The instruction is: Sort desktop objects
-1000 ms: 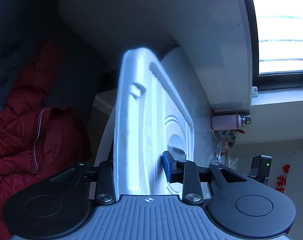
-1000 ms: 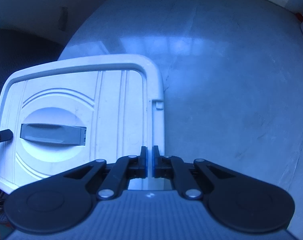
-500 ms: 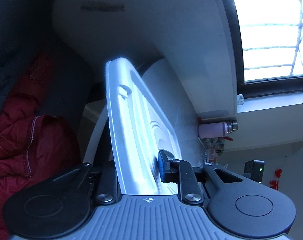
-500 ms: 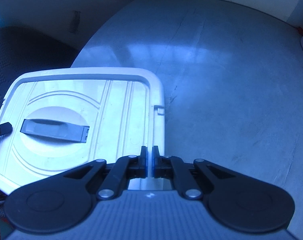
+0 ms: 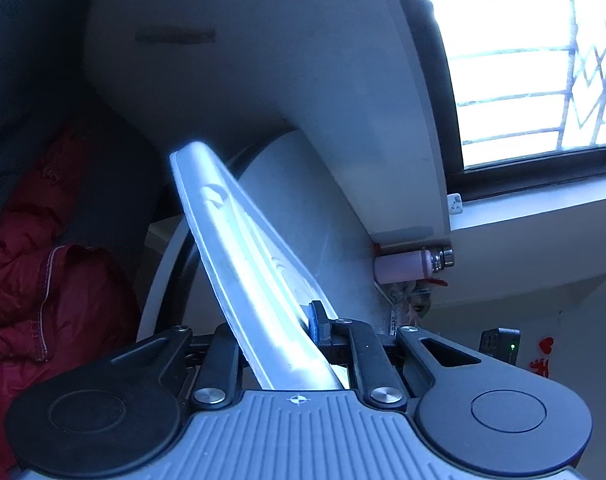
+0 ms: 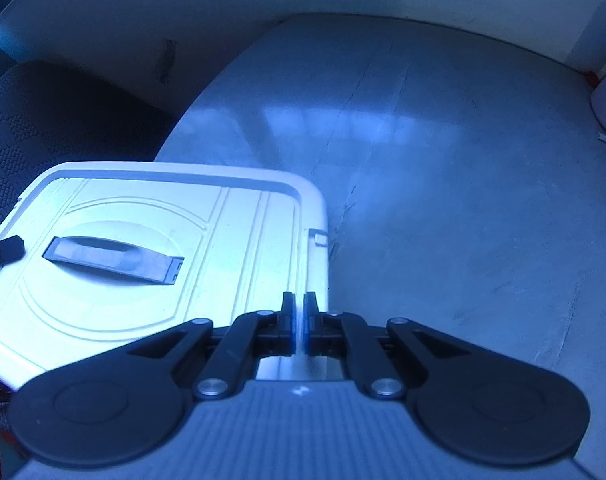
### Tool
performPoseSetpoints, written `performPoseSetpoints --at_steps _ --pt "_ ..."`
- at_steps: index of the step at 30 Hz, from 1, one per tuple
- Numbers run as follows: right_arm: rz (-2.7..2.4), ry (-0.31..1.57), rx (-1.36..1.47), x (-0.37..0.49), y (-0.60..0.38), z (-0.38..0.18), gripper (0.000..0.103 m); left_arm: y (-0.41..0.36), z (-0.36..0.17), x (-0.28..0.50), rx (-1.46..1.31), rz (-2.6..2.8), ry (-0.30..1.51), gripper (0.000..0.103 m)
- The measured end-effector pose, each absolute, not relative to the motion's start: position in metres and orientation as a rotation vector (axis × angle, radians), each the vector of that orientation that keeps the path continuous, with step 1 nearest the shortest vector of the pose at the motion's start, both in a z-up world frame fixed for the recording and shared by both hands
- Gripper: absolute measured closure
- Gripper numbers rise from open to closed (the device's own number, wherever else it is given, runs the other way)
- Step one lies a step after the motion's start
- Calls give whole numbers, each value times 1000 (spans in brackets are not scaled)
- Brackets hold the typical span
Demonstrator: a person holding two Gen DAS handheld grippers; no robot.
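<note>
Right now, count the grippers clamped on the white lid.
2. The left gripper pinches the white lid at one edge; the right gripper pinches its near edge. No others show.

White lid point(image 5: 243, 264) now tilted flatter, farther over the table point(image 6: 443, 200).

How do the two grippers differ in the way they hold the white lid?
The left gripper has its jaws spread wide across the white lid; the right gripper pinches a thin rim, jaws nearly touching. The left sits at the lid's handle end, the right on its table-side edge. Both are clamped on the lid.
</note>
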State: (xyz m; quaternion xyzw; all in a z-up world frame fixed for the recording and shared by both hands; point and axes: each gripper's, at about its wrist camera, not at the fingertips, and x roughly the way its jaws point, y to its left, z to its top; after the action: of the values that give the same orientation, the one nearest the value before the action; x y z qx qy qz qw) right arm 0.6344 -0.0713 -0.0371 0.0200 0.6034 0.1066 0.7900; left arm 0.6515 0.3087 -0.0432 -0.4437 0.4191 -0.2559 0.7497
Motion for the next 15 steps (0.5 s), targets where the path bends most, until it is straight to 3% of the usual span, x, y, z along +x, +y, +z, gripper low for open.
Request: performPoseSetpoints --at_steps 4,15 --pt "242 1290 68 634 -76 -36 103 300 -37 646 -952 -576 905 95" --pt "216 1355 65 640 -92 -60 103 290 -44 635 -988 -574 896 95"
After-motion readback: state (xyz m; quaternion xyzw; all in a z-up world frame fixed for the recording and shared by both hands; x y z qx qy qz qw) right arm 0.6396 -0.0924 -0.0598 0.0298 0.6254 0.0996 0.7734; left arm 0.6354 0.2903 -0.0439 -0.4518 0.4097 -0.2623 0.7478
